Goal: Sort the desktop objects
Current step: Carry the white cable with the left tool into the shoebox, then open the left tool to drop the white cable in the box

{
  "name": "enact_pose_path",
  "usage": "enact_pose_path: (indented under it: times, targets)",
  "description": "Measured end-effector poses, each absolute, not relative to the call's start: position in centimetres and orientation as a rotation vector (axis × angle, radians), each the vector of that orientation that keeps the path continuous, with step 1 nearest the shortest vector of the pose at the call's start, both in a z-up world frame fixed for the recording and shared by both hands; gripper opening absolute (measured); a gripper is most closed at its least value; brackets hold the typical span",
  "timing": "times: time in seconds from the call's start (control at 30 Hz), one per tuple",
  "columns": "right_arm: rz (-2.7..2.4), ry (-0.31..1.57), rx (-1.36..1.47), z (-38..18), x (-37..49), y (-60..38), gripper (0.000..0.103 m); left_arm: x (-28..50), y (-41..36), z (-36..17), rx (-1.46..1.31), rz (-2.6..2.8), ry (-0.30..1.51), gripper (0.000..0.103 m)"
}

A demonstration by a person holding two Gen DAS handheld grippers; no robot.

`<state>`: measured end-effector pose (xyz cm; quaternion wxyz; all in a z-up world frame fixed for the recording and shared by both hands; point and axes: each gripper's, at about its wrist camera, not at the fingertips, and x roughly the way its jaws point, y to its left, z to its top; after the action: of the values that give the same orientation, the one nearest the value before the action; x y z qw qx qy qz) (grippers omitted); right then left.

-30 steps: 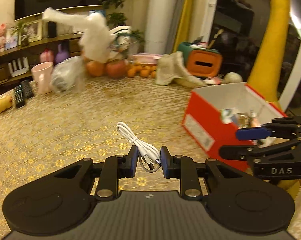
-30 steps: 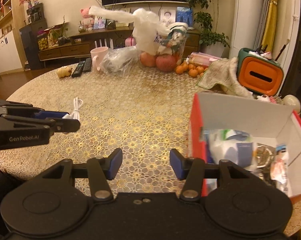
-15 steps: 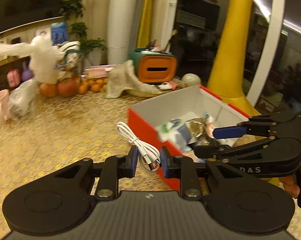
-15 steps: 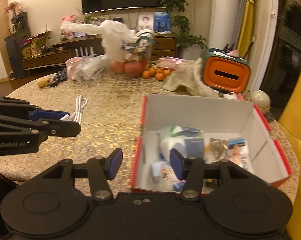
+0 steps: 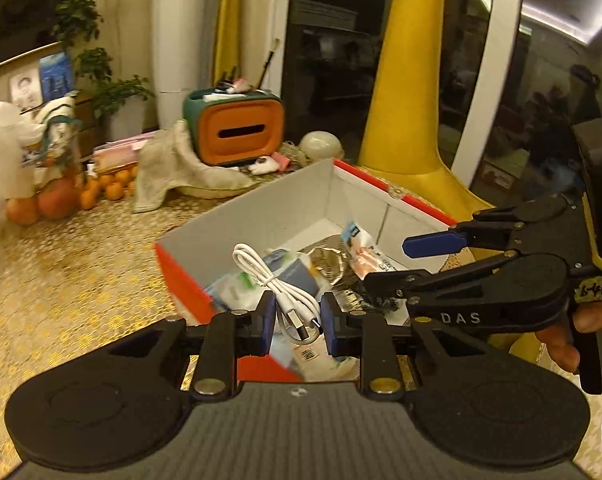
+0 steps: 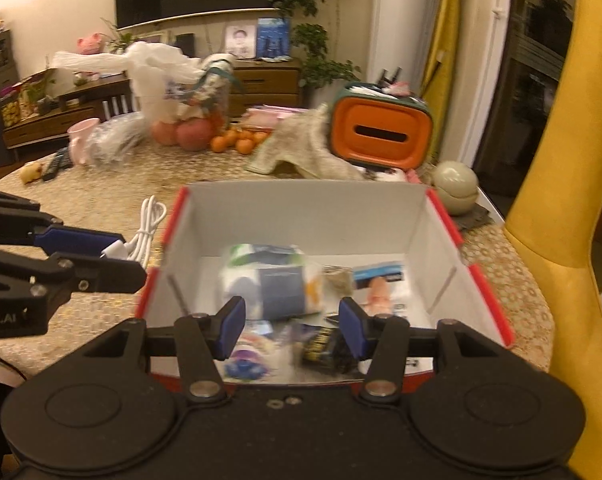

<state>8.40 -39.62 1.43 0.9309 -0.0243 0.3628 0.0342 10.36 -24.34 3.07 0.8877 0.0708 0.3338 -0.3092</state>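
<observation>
My left gripper [image 5: 295, 320] is shut on a coiled white USB cable [image 5: 261, 272], held in the air over the near left corner of the red cardboard box [image 5: 261, 216]. In the right wrist view the cable [image 6: 147, 228] sticks out past the left gripper [image 6: 125, 256], just left of the box wall [image 6: 301, 216]. Several packets and a tissue pack [image 6: 269, 280] lie in the white interior. My right gripper [image 6: 292, 328] stands open above the box's near side with nothing between its fingers. It also reaches in from the right as the right gripper [image 5: 397, 260].
Behind the box sit an orange tissue holder [image 6: 381, 136], a crumpled cloth [image 6: 301, 156], oranges [image 6: 237, 142], plastic bags [image 6: 161, 76] and a pink mug [image 6: 81, 140]. A beige ball [image 6: 455, 178] and a yellow chair [image 6: 561, 200] stand to the right. Lace tablecloth [image 5: 81, 264] stretches left.
Both grippers have swung to the right, from over the tablecloth to the red box. The left one still grips the cable; the right one stays open.
</observation>
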Motion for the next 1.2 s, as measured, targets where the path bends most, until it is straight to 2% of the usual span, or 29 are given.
enact_pose_path:
  times: [0.57, 1.1, 1.13, 1.17, 1.2]
  targets:
    - [-0.004, 0.807, -0.024, -1.7, 11.1, -44.1, 0.049, 14.8, -30.3, -0.8, 0.208, -0.733, 0.794, 0.023]
    - [-0.014, 0.844, -0.020, -3.3, 11.9, -44.7, 0.050, 17.0, -31.1, -4.2, 0.217, -0.735, 0.886, 0.024]
    - [-0.016, 0.844, -0.019, -3.3, 11.9, -44.7, 0.050, 17.1, -31.1, -4.2, 0.213, -0.739, 0.891, 0.025]
    - [-0.017, 0.844, -0.019, -3.4, 11.9, -44.7, 0.050, 17.1, -31.0, -4.2, 0.207, -0.741, 0.892, 0.030]
    - [-0.016, 0.844, -0.018, -3.4, 11.9, -44.7, 0.051, 17.0, -31.0, -4.2, 0.201, -0.742, 0.893, 0.041]
